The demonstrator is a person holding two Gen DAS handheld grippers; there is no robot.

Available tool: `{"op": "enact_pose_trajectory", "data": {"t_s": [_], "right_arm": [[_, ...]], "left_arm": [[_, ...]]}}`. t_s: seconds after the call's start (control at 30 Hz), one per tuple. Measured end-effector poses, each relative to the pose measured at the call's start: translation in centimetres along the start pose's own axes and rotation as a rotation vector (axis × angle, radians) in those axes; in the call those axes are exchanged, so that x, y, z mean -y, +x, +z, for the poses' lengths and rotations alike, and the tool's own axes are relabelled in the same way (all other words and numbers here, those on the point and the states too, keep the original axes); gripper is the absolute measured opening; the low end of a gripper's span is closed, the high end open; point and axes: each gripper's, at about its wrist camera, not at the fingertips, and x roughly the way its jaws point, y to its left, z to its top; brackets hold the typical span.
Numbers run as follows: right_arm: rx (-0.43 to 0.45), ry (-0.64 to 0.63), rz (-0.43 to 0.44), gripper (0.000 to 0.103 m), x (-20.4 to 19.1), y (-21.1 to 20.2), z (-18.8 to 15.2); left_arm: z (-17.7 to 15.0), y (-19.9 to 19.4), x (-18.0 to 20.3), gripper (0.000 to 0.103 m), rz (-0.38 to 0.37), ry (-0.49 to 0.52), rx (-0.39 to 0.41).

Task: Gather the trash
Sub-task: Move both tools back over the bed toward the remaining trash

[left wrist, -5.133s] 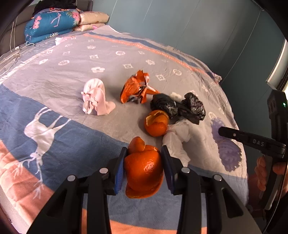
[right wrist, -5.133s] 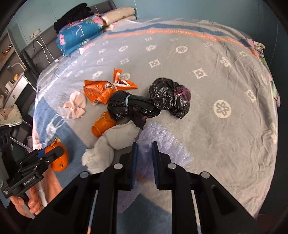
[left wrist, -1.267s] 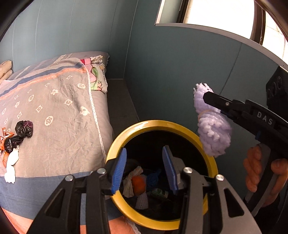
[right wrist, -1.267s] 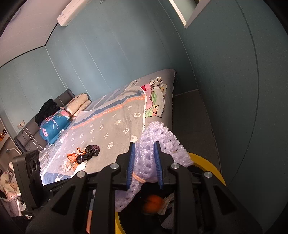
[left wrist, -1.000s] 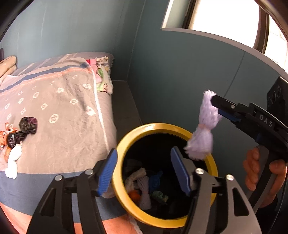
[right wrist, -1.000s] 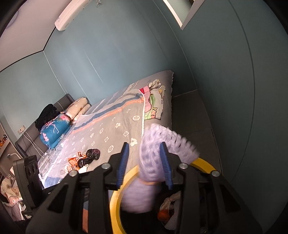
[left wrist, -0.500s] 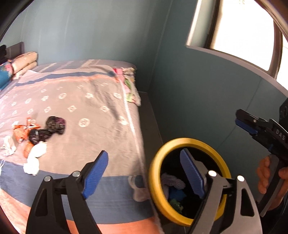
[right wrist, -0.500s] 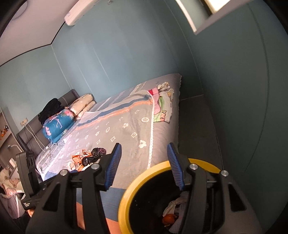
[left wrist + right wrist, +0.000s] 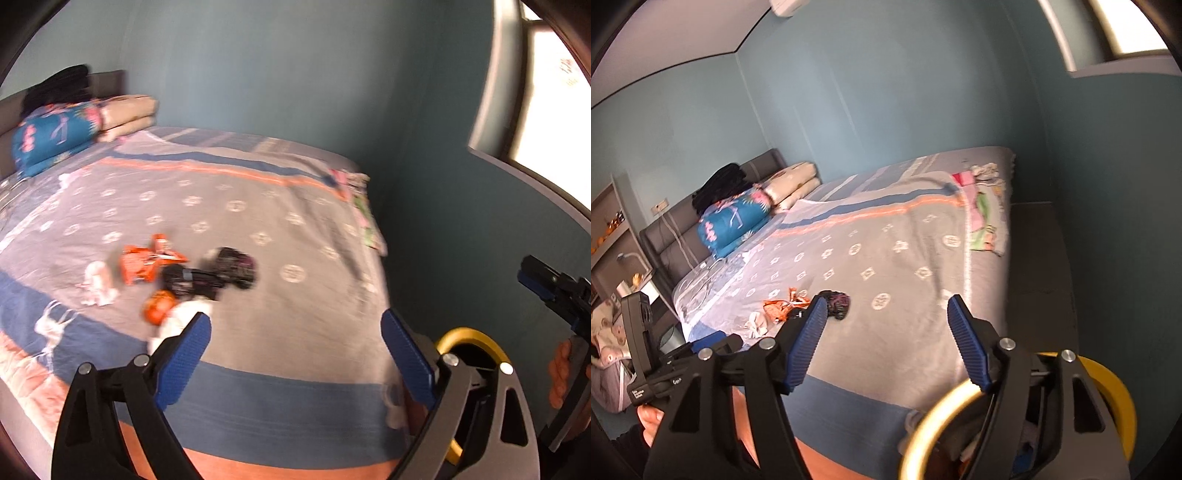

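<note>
Here we see the left gripper (image 9: pixel 295 350) with its blue pads spread wide and nothing between them; its jaws have just been opening. The right gripper (image 9: pixel 886 332) also stands open and empty, its jaws likewise just opening.

The trash lies in a loose cluster on the bed (image 9: pixel 258 206), toward its near left part and well apart from the bin. We count one orange wrapper (image 9: pixel 144 264), two black bags touching each other ( (image 9: pixel 236 266) and (image 9: pixel 184 280)), one orange peel (image 9: pixel 159 308) just in front of them, one pale pink tissue (image 9: pixel 96 284) to the wrapper's left, and one white wad (image 9: pixel 181 317) partly hidden behind the left gripper's left finger. The picture is blurred there, so finer detail escapes us.

The yellow-rimmed bin (image 9: pixel 1115 391) sits on the floor at the bed's near right corner, largely covered by each gripper's right finger; some scraps show inside it, too unclear to name.

At the head of the bed we count one blue flowered quilt (image 9: pixel 733 221), one stack of cream pillows (image 9: pixel 792 184) and one black heap (image 9: pixel 720 184) against the grey headboard (image 9: pixel 665 236). A folded patterned cloth (image 9: pixel 986 218) drapes the bed's far right edge. A window (image 9: pixel 554 92) glows at upper right, and shelves (image 9: pixel 609 229) stand at far left.
</note>
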Motion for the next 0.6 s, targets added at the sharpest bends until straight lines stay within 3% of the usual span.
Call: {"op": "enact_pose_trajectory", "data": {"t_s": [0.43, 0.6], "right_arm": [[-0.142, -0.082, 0.142, 0.070, -9.9, 14.1, 0.4], [-0.219, -0.116, 0.156, 0.070, -13.4, 20.3, -0.1]], "left_arm": [[2.0, 0.7, -13.7, 0.091, 0.221, -0.151, 0.046], [2.3, 2.5, -18.2, 0.091, 0.282, -0.185, 0.020]]}}
